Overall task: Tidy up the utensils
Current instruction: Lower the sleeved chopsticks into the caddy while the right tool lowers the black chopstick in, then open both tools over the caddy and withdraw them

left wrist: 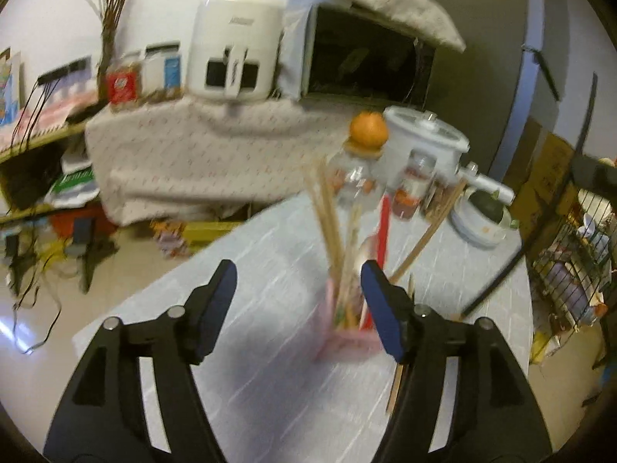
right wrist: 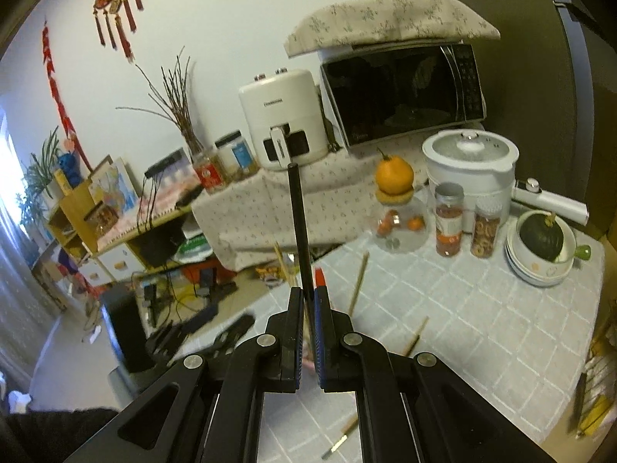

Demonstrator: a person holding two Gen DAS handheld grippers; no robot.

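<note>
Left of pink holder [left wrist: 339,332]: bare tablecloth [left wrist: 270,270].
Behind holder: jars [right wrist: 449,220], cooker [right wrist: 470,173], bowl [right wrist: 540,258] crowd the far edge.

Counted are one microwave [right wrist: 405,92], one air fryer [right wrist: 285,119], one white pot [right wrist: 470,169], two spice jars [right wrist: 449,220], one orange [right wrist: 394,174] and one dark squash [right wrist: 541,237].

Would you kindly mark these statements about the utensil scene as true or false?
1. The right gripper is shut on a black chopstick. True.
2. The left gripper grips the red utensil. False: its jaws are open, with nothing between them.
3. An orange sits on a glass jar. True.
4. The pink holder is empty. False: chopsticks and other utensils stand in it.
5. A dark green squash rests in stacked bowls. True.
</note>
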